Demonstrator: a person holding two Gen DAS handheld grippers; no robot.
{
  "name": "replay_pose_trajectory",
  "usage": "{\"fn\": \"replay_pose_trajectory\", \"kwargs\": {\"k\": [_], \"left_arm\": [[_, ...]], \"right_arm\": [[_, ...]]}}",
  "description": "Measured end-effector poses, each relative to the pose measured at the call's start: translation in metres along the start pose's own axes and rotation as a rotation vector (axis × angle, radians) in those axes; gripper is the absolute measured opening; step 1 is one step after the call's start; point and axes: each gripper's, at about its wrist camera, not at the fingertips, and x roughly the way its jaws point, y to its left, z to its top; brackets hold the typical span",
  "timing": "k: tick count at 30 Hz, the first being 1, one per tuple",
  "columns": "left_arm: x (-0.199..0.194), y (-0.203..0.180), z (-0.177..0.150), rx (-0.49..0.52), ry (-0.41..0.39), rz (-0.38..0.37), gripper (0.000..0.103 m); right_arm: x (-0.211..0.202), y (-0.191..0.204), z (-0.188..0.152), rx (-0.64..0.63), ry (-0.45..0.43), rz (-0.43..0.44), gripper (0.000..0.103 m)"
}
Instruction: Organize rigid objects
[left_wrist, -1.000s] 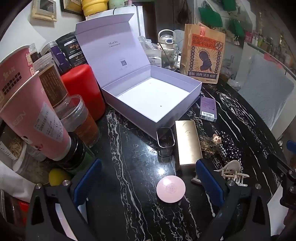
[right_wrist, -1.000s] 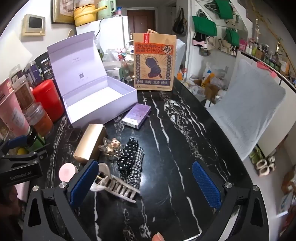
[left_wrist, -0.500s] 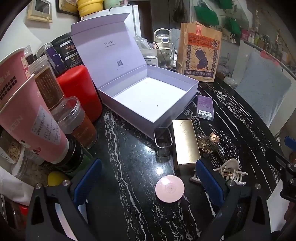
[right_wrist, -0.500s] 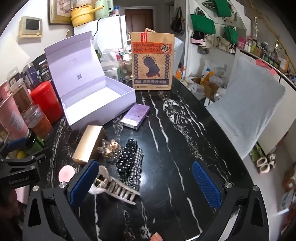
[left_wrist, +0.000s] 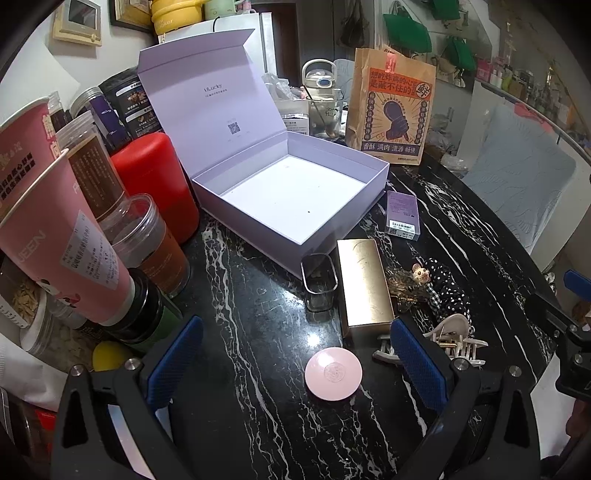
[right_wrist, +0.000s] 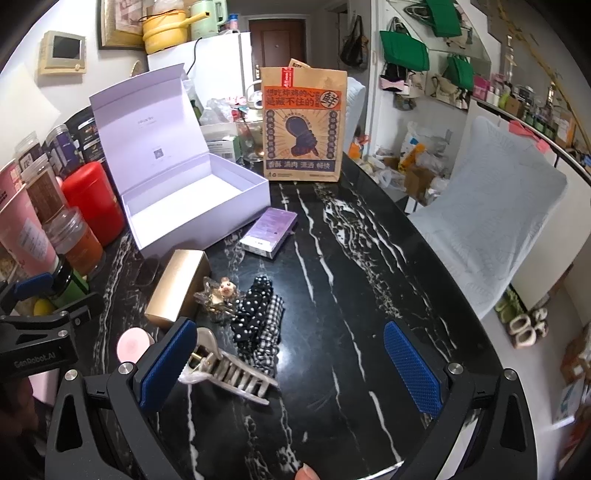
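A big purple box (left_wrist: 295, 199) sits open on the black counter (left_wrist: 258, 332), with its lid standing up at the back. Nothing can be seen inside it.

In front of the box are small things. A gold box (left_wrist: 364, 286) lies beside a little clear cup (left_wrist: 319, 282). A small purple pack (left_wrist: 402, 216) lies near the big box's corner. A pink round disc (left_wrist: 333, 373) lies near the left gripper (left_wrist: 293, 363). A white hair clip (right_wrist: 225, 369) and a dotted hair tie (right_wrist: 255, 314) lie beside the gold box, and a tiny toy clip (right_wrist: 218, 297) sits between them.

The left gripper's fingers (left_wrist: 173, 362) are wide apart and hold nothing. The right gripper (right_wrist: 290, 369) hangs over the counter with its fingers (right_wrist: 412, 367) wide apart too. One finger is just beside the hair clip.

A brown paper bag (right_wrist: 303, 125) stands behind, and a red can (left_wrist: 155, 184) is on the left.
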Motion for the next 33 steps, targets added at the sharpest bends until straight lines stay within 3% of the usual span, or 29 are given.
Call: {"fn": "replay_pose_trajectory", "kwargs": {"k": [33], "left_arm": [[-0.0024,-0.0019,-0.0001,-0.003,0.004,-0.017,0.103]], "right_arm": [[-0.0037,-0.0023,-0.0029,0.002,-0.001,-0.009,0.103]]}}
